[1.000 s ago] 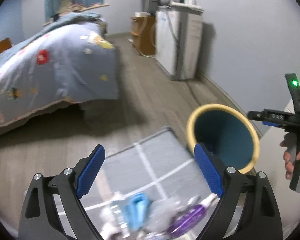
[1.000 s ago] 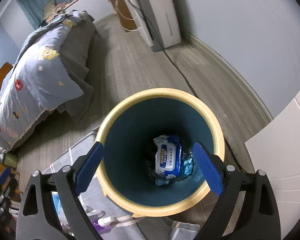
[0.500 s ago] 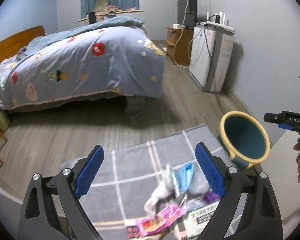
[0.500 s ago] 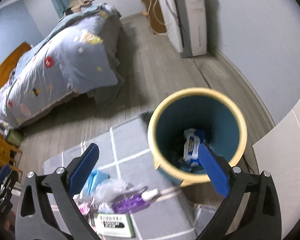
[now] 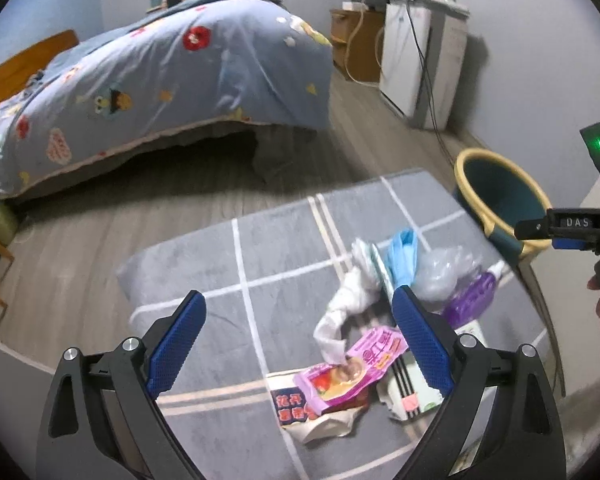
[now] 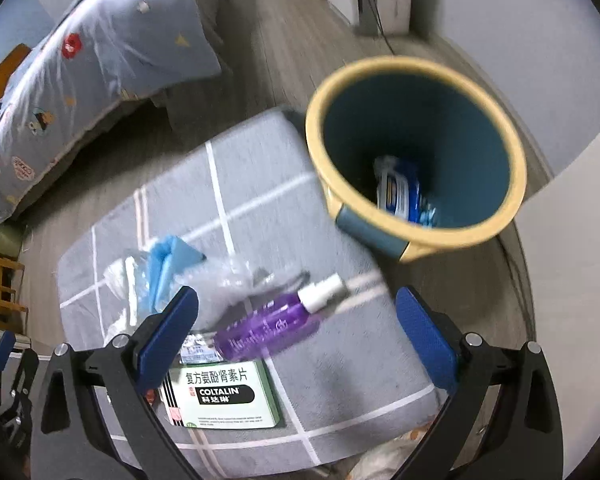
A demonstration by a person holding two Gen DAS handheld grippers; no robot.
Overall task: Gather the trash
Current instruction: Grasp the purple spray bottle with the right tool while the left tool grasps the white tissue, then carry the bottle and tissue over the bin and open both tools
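Observation:
A heap of trash lies on a grey checked rug [image 5: 284, 256]: a pink snack wrapper [image 5: 360, 368], a white crumpled tissue [image 5: 348, 304], a blue folded item [image 5: 400, 256], clear plastic [image 5: 444, 276], a purple spray bottle [image 6: 276, 320] and a green-and-white medicine box [image 6: 224, 400]. The teal bin with a yellow rim [image 6: 416, 152] stands at the rug's corner and holds a blue-and-white packet [image 6: 396, 188]. My left gripper [image 5: 296, 336] hangs open above the rug, left of the wrapper. My right gripper [image 6: 296, 328] is open above the bottle, nothing between its fingers.
A bed with a blue patterned quilt [image 5: 172, 64] fills the far left. A white appliance [image 5: 420, 52] with cables and a wooden cabinet [image 5: 356, 40] stand along the far wall. A white panel [image 6: 572, 264] rises right of the bin. Wooden furniture [image 6: 0, 280] sits at the left edge.
Both grippers have drawn back from the bin toward the trash heap. The right one was over the bin's mouth; now it is over the purple bottle. More of the rug and trash shows.

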